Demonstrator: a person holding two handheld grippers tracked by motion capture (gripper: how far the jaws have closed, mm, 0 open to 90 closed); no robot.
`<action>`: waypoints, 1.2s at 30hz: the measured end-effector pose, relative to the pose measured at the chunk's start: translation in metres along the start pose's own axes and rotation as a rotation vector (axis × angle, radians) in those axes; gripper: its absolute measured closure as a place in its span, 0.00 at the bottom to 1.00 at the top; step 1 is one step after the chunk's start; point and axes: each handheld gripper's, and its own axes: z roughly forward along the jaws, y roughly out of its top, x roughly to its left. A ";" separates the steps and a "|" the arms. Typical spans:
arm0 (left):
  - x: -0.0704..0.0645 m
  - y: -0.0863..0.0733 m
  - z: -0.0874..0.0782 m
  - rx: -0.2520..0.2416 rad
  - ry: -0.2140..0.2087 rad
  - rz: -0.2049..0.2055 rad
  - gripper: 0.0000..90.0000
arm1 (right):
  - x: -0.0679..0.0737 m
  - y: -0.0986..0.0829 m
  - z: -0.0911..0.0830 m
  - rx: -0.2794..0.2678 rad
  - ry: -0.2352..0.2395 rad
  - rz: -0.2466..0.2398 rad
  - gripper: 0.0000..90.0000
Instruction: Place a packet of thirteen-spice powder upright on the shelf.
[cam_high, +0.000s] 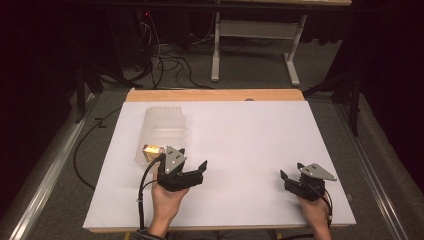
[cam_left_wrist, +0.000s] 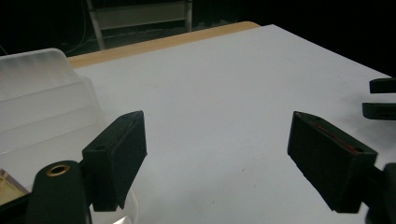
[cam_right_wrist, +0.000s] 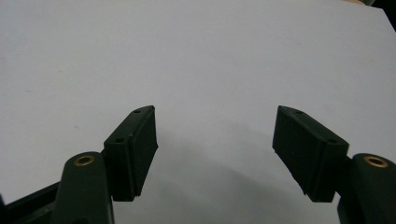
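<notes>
Right now my left gripper (cam_high: 192, 169) rests low on the white table (cam_high: 240, 135) with its jaws spread wide and nothing between them, and my right gripper (cam_high: 294, 176) sits well apart near the right front edge, its jaws likewise wide apart over bare tabletop. Just beside my left gripper, toward the left, lies the clear plastic container (cam_high: 162, 131) on its side, and a small yellow-brown box (cam_high: 152, 151) sits at its near end; whether the box is inside the mouth or only touching it, I cannot tell. The next step, I judge, is taking that box, so I would turn my left jaws toward it, keep them wide until they straddle its short sides, and close gently so it doesn't skid into the plastic. Counting: two grippers, one container, one box.
</notes>
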 end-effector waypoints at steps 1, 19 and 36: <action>-0.001 0.000 0.000 0.001 -0.002 0.000 0.22 | 0.000 0.000 0.000 0.001 0.000 0.003 0.35; -0.013 -0.006 0.008 0.013 -0.048 -0.004 0.22 | 0.000 0.000 0.000 0.000 -0.001 0.002 0.35; -0.020 -0.013 0.014 0.023 -0.068 -0.012 0.22 | 0.000 0.000 0.000 -0.002 -0.001 -0.004 0.35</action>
